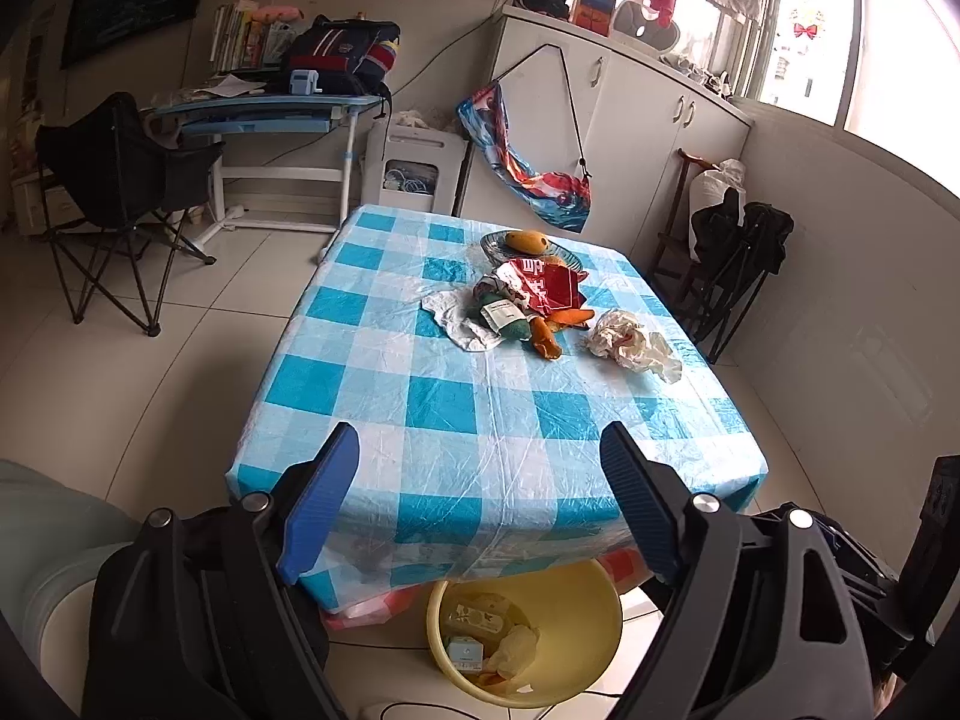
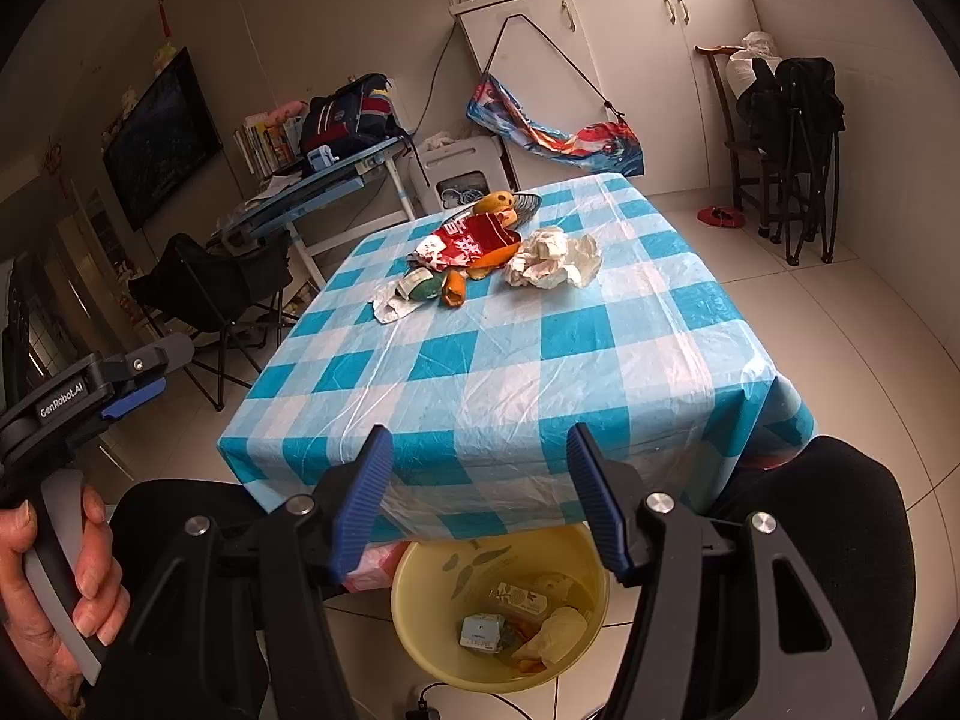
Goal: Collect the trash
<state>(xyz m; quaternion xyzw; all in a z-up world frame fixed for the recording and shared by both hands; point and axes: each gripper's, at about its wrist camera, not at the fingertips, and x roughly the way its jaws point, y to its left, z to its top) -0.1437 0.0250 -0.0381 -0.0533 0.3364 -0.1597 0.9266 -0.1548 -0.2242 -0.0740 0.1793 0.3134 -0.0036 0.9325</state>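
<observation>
On the blue-and-white checked table (image 1: 420, 408) (image 2: 510, 360) lies a heap of trash: a red wrapper (image 1: 543, 285) (image 2: 468, 240), crumpled white paper (image 1: 630, 345) (image 2: 552, 258), orange peel (image 1: 546, 339) (image 2: 453, 288) and a green labelled piece (image 1: 504, 318) (image 2: 423, 287). A yellow bin (image 1: 576, 618) (image 2: 432, 576) stands on the floor under the near table edge, with a small carton (image 2: 480, 630) and scraps inside. My left gripper (image 1: 480, 450) hangs open above the near edge, nothing between its pads. My right gripper (image 2: 480, 438) is open too, over the bin and table edge.
A mango (image 1: 527, 240) rests on a glass plate behind the heap. A black folding chair (image 1: 120, 180) and a desk (image 1: 270, 111) stand at the left, white cabinets (image 1: 630, 120) at the back, a folded chair (image 1: 738, 264) at the right. A hand (image 2: 60, 570) grips the left handle.
</observation>
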